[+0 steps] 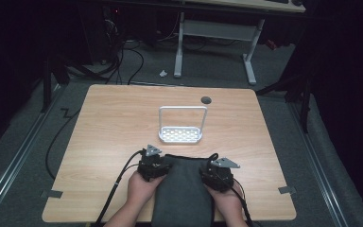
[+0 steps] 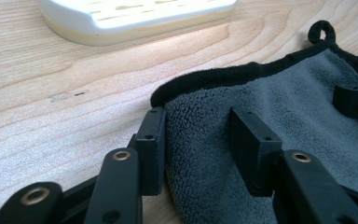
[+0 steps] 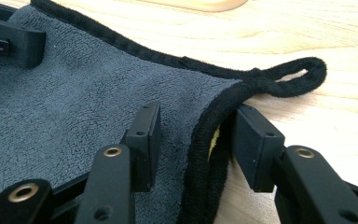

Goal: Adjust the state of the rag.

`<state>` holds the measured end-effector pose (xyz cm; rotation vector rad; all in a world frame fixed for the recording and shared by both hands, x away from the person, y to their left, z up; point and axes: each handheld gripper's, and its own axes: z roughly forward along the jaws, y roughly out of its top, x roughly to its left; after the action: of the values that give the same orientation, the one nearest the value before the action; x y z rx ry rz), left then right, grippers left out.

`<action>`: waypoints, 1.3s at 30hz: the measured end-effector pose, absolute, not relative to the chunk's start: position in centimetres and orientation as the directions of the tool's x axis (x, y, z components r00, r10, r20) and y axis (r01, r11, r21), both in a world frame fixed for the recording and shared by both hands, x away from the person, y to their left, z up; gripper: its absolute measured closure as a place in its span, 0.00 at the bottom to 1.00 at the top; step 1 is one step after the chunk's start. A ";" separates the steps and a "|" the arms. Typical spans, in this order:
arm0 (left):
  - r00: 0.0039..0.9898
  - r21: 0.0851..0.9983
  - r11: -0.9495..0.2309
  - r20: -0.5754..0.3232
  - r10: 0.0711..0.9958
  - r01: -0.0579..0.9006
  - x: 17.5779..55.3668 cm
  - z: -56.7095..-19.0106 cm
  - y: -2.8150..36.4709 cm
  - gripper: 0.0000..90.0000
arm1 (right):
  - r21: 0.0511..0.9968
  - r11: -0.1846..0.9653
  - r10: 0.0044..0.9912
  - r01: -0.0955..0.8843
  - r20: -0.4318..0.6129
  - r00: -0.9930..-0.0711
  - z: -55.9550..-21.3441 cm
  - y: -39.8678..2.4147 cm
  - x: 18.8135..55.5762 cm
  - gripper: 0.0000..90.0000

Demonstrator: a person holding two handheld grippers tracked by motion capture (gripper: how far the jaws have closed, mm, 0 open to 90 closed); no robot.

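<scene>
A dark grey towel (image 1: pixel 182 189) with black trim lies folded at the table's near edge. My left gripper (image 1: pixel 153 163) sits at its far left corner and my right gripper (image 1: pixel 219 171) at its far right corner. In the left gripper view the jaws (image 2: pixel 198 126) stand apart over the towel (image 2: pixel 284 102), one at the cloth's edge and one on top of it, not pinching. In the right gripper view the jaws (image 3: pixel 196 121) straddle the trimmed edge of the towel (image 3: pixel 74 102) near its hanging loop (image 3: pixel 298 74), and a gap shows at the pads.
A white rack (image 1: pixel 180 134) with a tall wire handle stands just beyond the towel on the wooden table (image 1: pixel 113 123). A round grey grommet (image 1: pixel 206 100) sits near the far edge. Cables trail from both grippers toward the near edge.
</scene>
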<state>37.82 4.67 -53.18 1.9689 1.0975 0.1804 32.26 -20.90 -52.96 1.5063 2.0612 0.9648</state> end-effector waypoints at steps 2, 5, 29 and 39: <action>0.604 0.737 -0.251 -0.257 0.754 0.627 37.8 -53.2 4.7 0.64 | 0.743 0.206 0.940 0.636 0.030 -0.340 -52.8 -20.9 32.0 0.58; 0.604 0.738 -0.251 -0.257 0.754 0.626 37.8 -53.2 4.7 0.65 | 0.744 0.220 0.934 0.631 0.026 -0.357 -52.5 -20.9 31.7 0.48; 0.627 0.735 -0.281 -0.244 0.740 0.617 37.5 -53.2 4.4 0.91 | 0.733 0.151 0.934 0.663 0.114 -0.338 -53.0 -20.9 32.8 0.94; 0.613 0.853 -0.175 -0.196 0.766 0.492 35.9 -51.1 5.9 0.94 | 0.856 0.169 0.930 0.488 0.026 -0.367 -50.2 -19.8 31.6 0.94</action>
<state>35.89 5.91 -51.07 1.8317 1.0139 0.3410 31.64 -19.77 -50.17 1.3356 1.9331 1.1140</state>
